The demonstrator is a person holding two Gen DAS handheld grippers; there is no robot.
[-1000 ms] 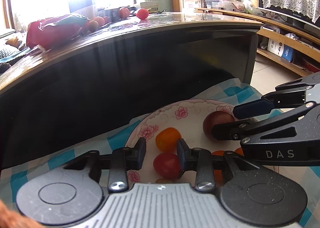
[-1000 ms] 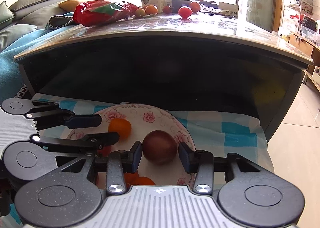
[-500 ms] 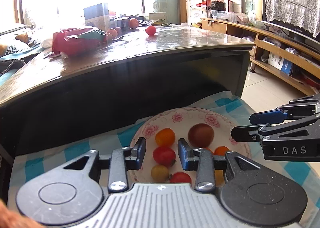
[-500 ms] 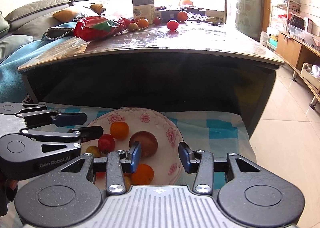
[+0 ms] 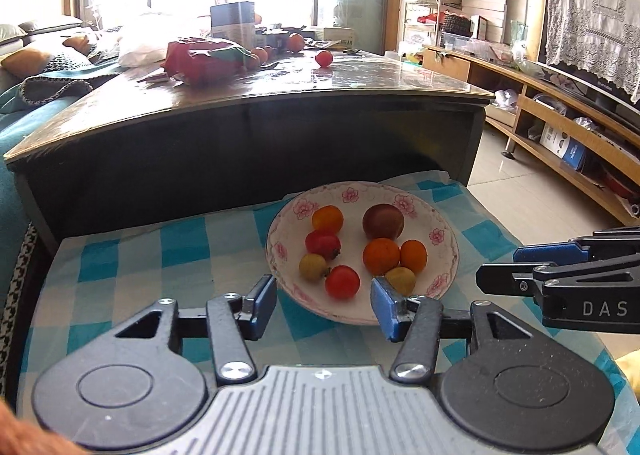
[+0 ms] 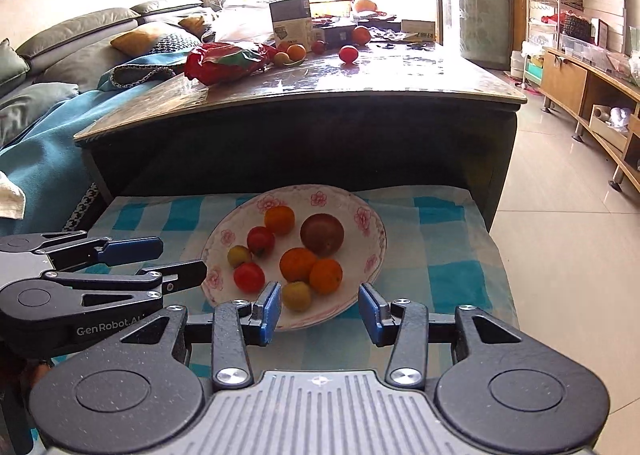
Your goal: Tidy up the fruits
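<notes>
Checkered cloth (image 5: 132, 255) under plate (image 5: 444, 231); dark table (image 6: 400, 83) behind, tiled floor (image 6: 560, 239) right.

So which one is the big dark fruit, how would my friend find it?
Look at the flowered plate on the blue checked cloth. On its far right side sits the dark fruit, touching an orange. It is the biggest fruit there and the only brownish-purple one; the rest are orange, red or yellow.
</notes>
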